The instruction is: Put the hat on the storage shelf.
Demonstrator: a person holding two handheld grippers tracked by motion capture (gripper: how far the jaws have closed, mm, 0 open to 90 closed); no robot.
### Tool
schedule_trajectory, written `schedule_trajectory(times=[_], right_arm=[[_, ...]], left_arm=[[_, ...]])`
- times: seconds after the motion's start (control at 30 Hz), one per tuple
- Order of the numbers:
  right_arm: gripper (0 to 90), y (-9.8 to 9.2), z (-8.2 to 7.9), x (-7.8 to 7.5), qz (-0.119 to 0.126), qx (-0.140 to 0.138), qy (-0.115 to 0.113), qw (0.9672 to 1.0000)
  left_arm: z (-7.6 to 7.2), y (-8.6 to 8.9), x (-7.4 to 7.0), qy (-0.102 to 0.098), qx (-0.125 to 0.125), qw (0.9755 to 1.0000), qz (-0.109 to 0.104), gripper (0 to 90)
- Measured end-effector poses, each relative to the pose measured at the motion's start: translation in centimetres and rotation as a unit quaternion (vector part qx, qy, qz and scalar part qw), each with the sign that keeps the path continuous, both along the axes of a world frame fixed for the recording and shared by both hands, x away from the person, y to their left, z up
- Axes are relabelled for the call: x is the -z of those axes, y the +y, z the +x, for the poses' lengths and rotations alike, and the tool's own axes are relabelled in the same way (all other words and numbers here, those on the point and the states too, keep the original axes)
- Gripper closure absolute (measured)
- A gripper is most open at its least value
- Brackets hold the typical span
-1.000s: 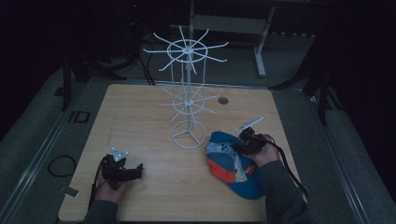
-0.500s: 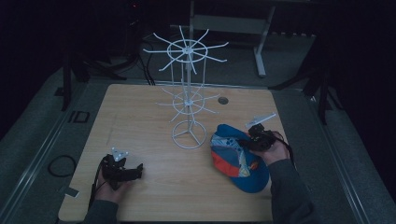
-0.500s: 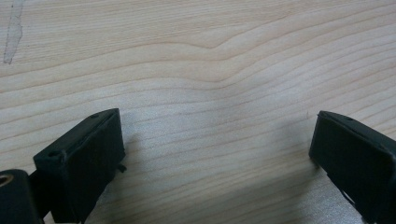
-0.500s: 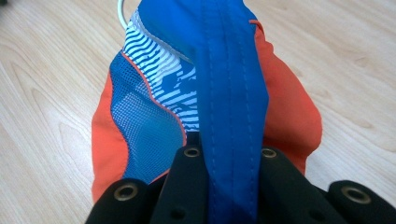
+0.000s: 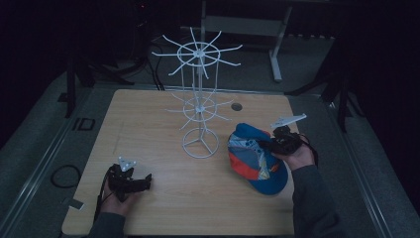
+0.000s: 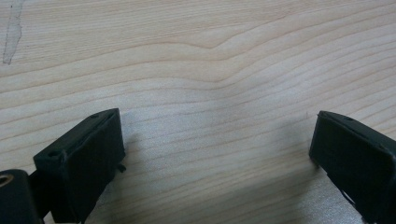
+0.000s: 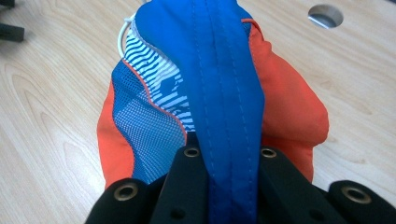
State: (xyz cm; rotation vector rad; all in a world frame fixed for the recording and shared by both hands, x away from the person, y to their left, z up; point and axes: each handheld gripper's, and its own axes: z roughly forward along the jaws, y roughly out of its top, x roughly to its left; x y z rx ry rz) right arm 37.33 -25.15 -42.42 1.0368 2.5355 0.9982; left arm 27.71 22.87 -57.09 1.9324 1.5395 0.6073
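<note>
1. The right claw (image 5: 267, 145) is clamped on the blue brim of the cap (image 5: 255, 159), and since a second ago it has lifted the cap's near edge, so the cap now tilts up off the tabletop (image 5: 148, 119).
2. The cap sits at about 3 o'clock from the white wire rack (image 5: 199, 106), near its base.
3. The left claw (image 5: 146, 181) rests with jaws apart at 7 o'clock, idle.
4. The lift suggests the cap is headed for a rack hook.
</note>
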Motion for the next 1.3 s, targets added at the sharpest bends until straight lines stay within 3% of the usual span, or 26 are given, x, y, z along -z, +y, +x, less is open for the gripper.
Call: schedule_trajectory(times=[0.57, 1.3], right_arm=[[88.3, -1.9, 0.3, -2.4, 0.045, -0.005, -0.032, 0.9984], [88.2, -3.5, 0.5, -5.2, 0.091, -0.002, -0.056, 0.9943]], left_arm=[[0.0, 0.0, 0.0, 0.0, 0.001, 1.0, 0.001, 3.2], [0.0, 0.0, 0.0, 0.0, 0.0, 1.0, 0.001, 3.2]])
